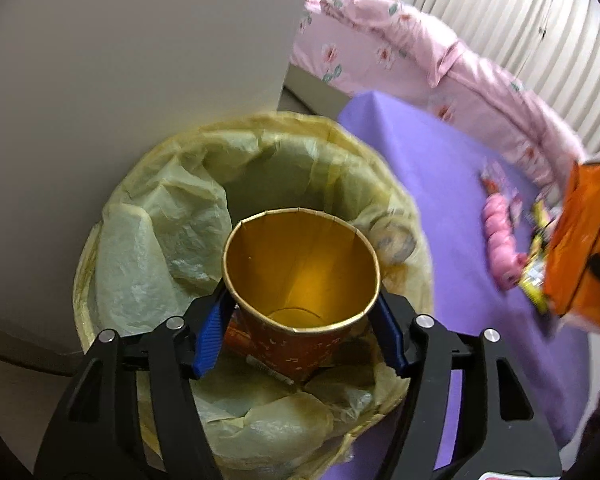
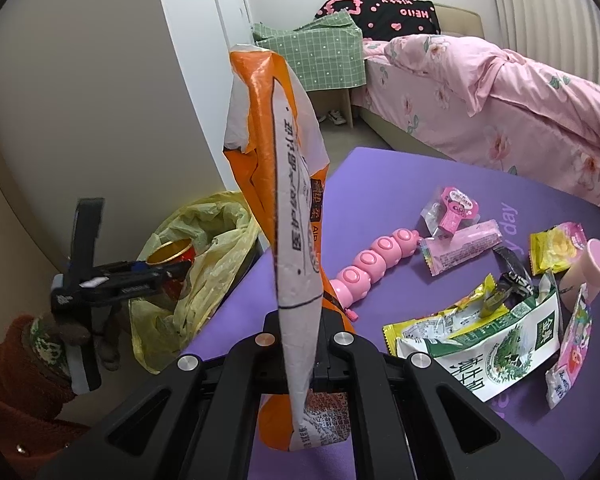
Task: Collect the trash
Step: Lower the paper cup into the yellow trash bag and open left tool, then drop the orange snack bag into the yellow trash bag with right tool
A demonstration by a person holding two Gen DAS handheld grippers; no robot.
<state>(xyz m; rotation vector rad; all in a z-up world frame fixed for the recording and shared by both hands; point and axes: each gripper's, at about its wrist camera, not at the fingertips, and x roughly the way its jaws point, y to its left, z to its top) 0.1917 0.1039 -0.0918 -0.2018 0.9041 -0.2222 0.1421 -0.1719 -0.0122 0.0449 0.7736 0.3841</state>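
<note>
My left gripper [image 1: 300, 320] is shut on a red paper cup [image 1: 300, 276] with a gold inside, held above the open bin with a yellow liner [image 1: 172, 216]. The cup [image 2: 171, 249], the left gripper [image 2: 168, 270] and the bin [image 2: 216, 256] also show in the right wrist view at the left. My right gripper [image 2: 303, 354] is shut on an orange and white plastic bag [image 2: 284, 184], held upright above the purple table [image 2: 380, 176]. That bag [image 1: 584, 248] shows blurred at the right of the left wrist view.
On the purple table lie a pink caterpillar toy [image 2: 374, 260], a green and white snack bag [image 2: 496, 348], several small wrappers [image 2: 458, 246] and a pink cup [image 2: 588, 270]. A pink bed [image 2: 500, 108] stands behind. A white wall [image 1: 120, 60] is behind the bin.
</note>
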